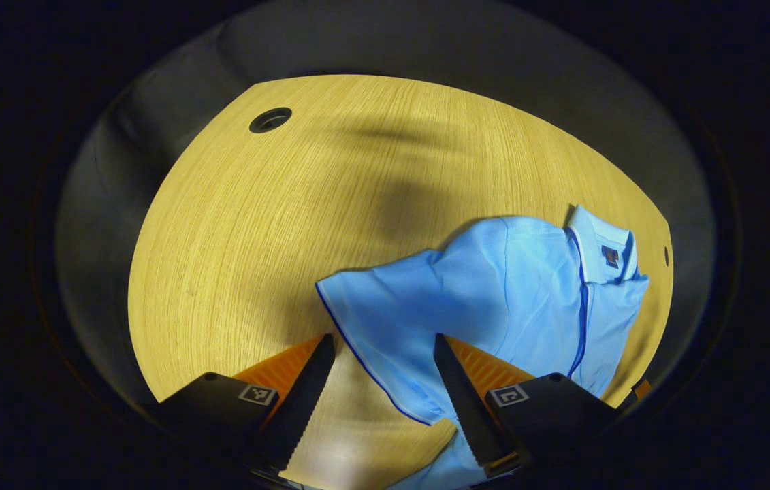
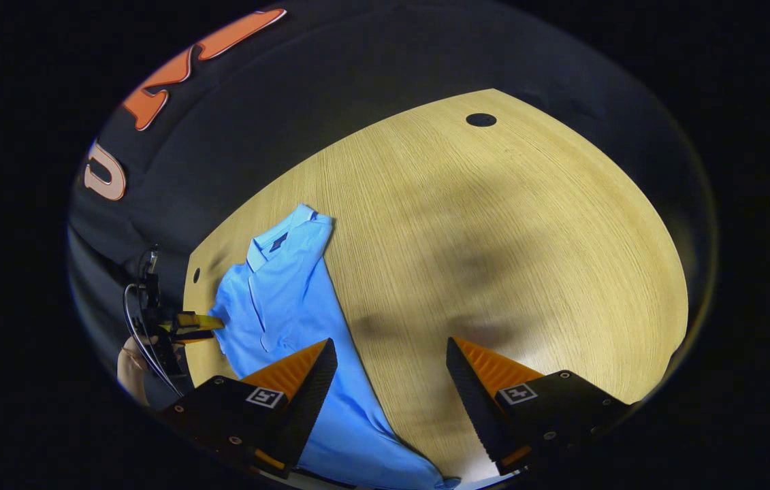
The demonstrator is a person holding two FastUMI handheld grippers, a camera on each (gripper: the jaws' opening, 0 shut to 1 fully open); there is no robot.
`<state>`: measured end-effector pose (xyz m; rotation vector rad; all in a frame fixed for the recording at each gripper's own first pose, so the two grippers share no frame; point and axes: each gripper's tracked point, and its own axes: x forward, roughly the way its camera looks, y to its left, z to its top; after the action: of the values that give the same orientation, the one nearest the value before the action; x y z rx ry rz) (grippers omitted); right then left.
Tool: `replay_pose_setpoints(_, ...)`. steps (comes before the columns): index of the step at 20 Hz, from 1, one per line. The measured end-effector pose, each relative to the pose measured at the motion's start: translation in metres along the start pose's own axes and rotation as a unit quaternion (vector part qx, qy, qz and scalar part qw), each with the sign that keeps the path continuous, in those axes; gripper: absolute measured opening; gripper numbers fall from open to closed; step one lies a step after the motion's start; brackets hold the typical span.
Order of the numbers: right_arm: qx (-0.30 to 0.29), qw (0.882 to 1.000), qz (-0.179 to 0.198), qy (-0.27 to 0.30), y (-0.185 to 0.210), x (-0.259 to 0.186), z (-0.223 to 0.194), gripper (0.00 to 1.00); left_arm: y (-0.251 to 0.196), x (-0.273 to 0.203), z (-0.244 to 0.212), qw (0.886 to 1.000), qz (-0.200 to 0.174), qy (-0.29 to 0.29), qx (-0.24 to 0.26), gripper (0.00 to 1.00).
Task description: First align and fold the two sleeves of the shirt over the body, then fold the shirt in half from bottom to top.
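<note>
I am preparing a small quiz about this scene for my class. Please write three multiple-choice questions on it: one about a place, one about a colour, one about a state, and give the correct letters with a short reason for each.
1. Where does the shirt lie?
A. on the wooden table
B. on a chair
C. in a basket

2. What colour is the shirt?
A. red
B. light blue
C. white

3. How do the jaws of the left gripper stand?
A. closed on the collar
B. closed on nothing
C. open, with a sleeve edge between them

Answers:
1 A: both views show it spread on the table top.
2 B: the cloth is light blue with darker blue piping.
3 C: in the left gripper view the fingers stand apart around the hem.
</note>
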<state>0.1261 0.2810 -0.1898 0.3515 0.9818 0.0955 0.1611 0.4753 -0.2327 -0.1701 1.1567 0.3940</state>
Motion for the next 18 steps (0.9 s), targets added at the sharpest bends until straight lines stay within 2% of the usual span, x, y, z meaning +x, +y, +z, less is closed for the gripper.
replay_pose_setpoints(1, -0.001, 1.000, -0.001, 0.000, -0.001, 0.001, 0.000, 0.99, -0.002, 0.001, 0.001, 1.000, -0.001, -0.001, -0.004, 0.94)
replay_pose_setpoints(3, -0.002, 1.000, -0.002, -0.003, -0.003, 0.001, 0.001, 0.98, -0.009, 0.001, 0.000, 1.000, -0.003, 0.001, -0.014, 0.65)
replay_pose_setpoints(5, -0.003, 1.000, -0.003, -0.003, -0.006, 0.000, 0.001, 0.98, -0.018, -0.002, -0.003, 1.000, -0.008, 0.001, -0.018, 0.27)
replay_pose_setpoints(7, -0.004, 1.000, -0.003, -0.004, -0.008, -0.002, 0.000, 0.99, -0.024, 0.003, 0.000, 1.000, -0.015, -0.026, 0.003, 0.06)
replay_pose_setpoints(8, -0.004, 1.000, -0.003, -0.004, -0.010, -0.003, -0.001, 0.98, -0.026, 0.000, 0.002, 0.999, -0.015, -0.037, 0.023, 0.05)
replay_pose_setpoints(11, -0.006, 1.000, 0.000, -0.004, -0.012, -0.006, -0.002, 0.99, -0.035, -0.023, 0.010, 0.998, -0.027, -0.057, 0.031, 0.04)
replay_pose_setpoints(14, -0.010, 1.000, 0.005, -0.007, -0.012, -0.008, -0.002, 0.98, -0.048, -0.062, 0.027, 0.990, -0.022, -0.105, 0.090, 0.04)
replay_pose_setpoints(18, -0.015, 1.000, 0.010, -0.007, -0.014, -0.011, -0.005, 0.98, -0.102, -0.097, 0.022, 0.981, -0.053, -0.126, 0.138, 0.04)
